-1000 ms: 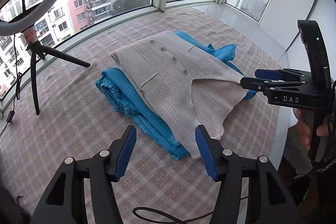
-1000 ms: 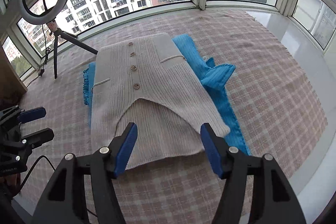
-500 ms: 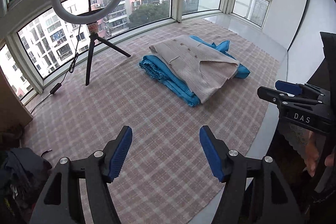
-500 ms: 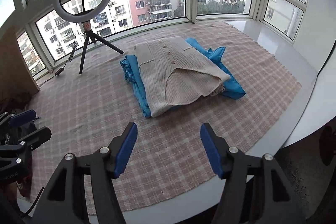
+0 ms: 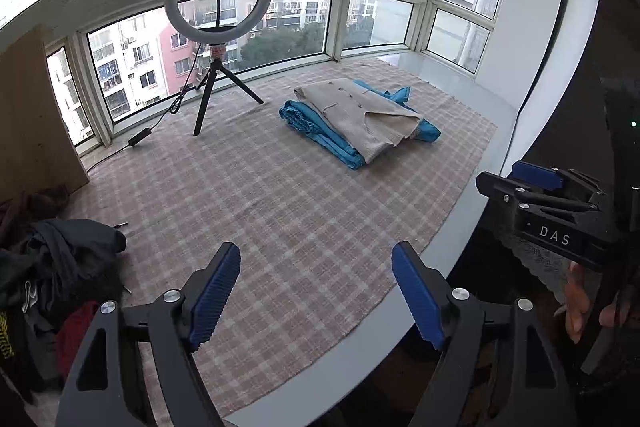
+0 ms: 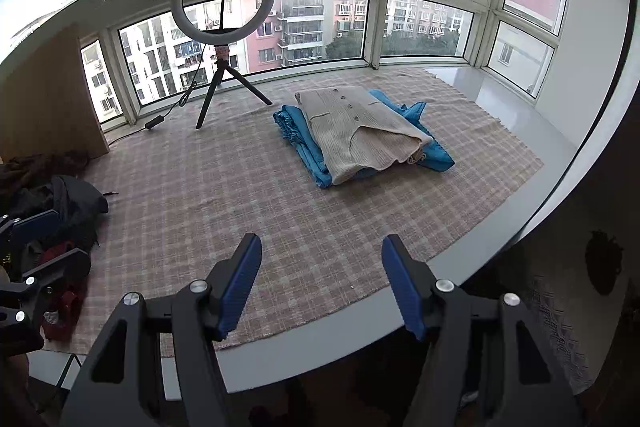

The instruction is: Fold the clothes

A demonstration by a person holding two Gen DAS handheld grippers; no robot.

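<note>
Now both empty grippers, left gripper and right gripper, are hovering wide-jawed; next probably fetching from the dark clothes pile, near left.

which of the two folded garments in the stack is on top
The beige knit cardigan, the one with buttons, lies on top. The blue garment lies under it, showing only around its edges.
</note>
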